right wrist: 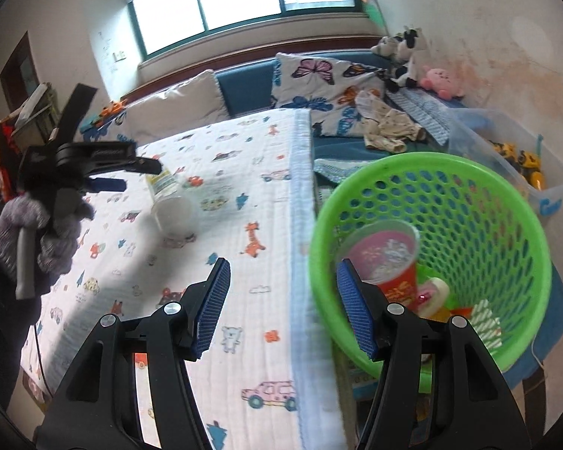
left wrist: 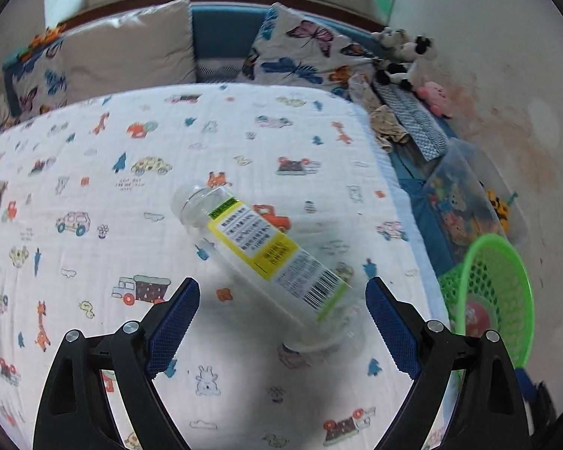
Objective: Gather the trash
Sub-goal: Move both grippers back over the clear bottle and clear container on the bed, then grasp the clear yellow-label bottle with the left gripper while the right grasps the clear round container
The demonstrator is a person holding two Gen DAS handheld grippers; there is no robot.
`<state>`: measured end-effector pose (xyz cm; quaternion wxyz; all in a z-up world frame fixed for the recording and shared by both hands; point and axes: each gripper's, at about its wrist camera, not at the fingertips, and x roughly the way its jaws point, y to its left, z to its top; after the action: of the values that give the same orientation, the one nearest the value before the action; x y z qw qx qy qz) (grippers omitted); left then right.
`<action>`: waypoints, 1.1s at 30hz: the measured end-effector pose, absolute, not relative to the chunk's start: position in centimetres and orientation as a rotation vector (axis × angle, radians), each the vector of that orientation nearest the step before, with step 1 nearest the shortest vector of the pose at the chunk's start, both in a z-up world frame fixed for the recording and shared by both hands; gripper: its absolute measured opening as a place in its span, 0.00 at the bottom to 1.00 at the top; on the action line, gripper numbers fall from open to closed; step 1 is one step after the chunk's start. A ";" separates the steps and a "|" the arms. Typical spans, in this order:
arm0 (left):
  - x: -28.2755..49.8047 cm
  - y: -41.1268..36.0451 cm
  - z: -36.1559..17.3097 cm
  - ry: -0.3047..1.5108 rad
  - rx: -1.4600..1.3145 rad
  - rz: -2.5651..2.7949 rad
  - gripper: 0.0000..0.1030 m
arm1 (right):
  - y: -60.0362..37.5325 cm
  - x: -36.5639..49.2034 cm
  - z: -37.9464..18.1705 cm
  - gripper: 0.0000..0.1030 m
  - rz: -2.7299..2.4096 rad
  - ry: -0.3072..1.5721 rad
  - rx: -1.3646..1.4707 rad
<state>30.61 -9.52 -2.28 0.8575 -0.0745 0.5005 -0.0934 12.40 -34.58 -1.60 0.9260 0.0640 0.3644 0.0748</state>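
Clear labelled bottle (left wrist: 266, 258) lying on patterned bed cover (left wrist: 94, 172); left tool (left wrist: 281, 292) wide open above it, empty; right tool (right wrist: 283, 273) part-open, empty, beside green basket (right wrist: 506, 195)

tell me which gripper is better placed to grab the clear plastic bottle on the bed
Left. The left gripper is open, with the clear plastic bottle with a yellow label just ahead between its fingers; the right gripper faces the green mesh basket.
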 end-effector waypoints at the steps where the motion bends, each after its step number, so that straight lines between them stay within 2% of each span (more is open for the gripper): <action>1: 30.9 -9.4 -2.6 1.061 -0.164 -0.189 0.84 | -34.3 12.6 -1.8 0.58 0.160 0.752 0.128; 17: 35.6 -8.6 -6.5 1.197 -0.358 -0.094 0.84 | -31.3 15.3 -3.1 0.58 0.233 0.799 0.105; 18: 35.7 -8.6 -6.7 1.201 -0.364 -0.092 0.80 | -31.1 15.4 -3.2 0.58 0.237 0.802 0.102; 19: 35.8 -8.6 -6.8 1.202 -0.366 -0.090 0.72 | -30.8 15.6 -3.3 0.58 0.244 0.806 0.096; 23: 35.9 -8.0 -6.9 1.200 -0.388 -0.102 0.68 | -29.5 16.1 -3.5 0.58 0.275 0.814 0.075; 27: 35.0 -7.1 -6.3 1.180 -0.393 -0.127 0.58 | -28.2 16.6 -3.7 0.59 0.312 0.823 0.054; 30: 34.3 -6.3 -5.7 1.166 -0.391 -0.150 0.53 | -27.1 16.9 -4.0 0.66 0.341 0.832 0.045; 33: 33.3 -5.2 -4.8 1.147 -0.384 -0.171 0.50 | -25.7 17.3 -4.2 0.66 0.366 0.839 0.024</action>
<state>33.28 -5.23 -4.81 0.8193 -0.1803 0.5383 -0.0801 17.26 -25.75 -4.18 0.8971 0.0116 0.4049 0.1765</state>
